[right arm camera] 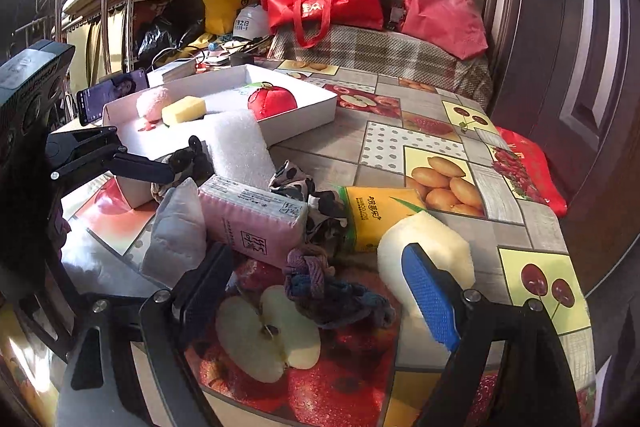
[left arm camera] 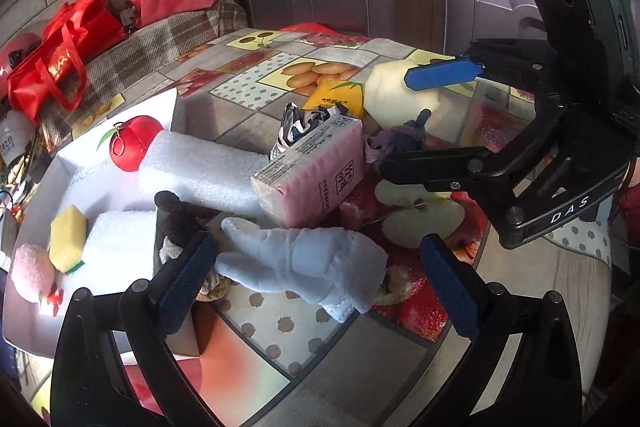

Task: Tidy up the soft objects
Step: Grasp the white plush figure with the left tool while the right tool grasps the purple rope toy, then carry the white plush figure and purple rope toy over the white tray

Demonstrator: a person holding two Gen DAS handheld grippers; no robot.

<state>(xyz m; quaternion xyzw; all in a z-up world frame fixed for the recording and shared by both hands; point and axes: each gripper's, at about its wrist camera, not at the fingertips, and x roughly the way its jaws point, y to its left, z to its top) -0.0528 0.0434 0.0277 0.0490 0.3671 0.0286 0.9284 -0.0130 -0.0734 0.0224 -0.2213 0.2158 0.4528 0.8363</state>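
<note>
Left gripper (left arm camera: 320, 279): I read the jaws as spread wide, pale blue glove (left arm camera: 304, 263) lying between them at bottom centre of the left wrist view, not pinched. Left pad sits at the dark plush toy (left arm camera: 180, 215); can't tell if it touches.

Right gripper (right arm camera: 320, 287): jaws spread too, nothing held. The purple-blue knotted rope (right arm camera: 320, 287) lies between the fingers on the printed apple half, lower centre of the right wrist view. Blue pad overlaps the cream foam block (right arm camera: 432, 251) in frame; contact unclear. Its body reads "DAS" at right in the left wrist view.

Further out, mid-frame: pink tissue pack (left arm camera: 316, 171), black label with white characters, small print too fine to read. Behind it a black-and-white patterned cloth (right arm camera: 304, 187) and a yellow tissue pack (right arm camera: 376, 219) marked "BAMBOO LOVE" plus Chinese characters.

White foam sheet (right arm camera: 240, 143) leans over the edge of the white box (right arm camera: 312, 107), centre left. Inside the box: red apple plush (right arm camera: 272, 101), yellow sponge (right arm camera: 184, 109), pink fluffy ball (right arm camera: 154, 101).

All on a fruit-print tablecloth (right arm camera: 440, 131). Top of frame: red tote bag (right arm camera: 320, 3) with gold lettering, unreadable.
</note>
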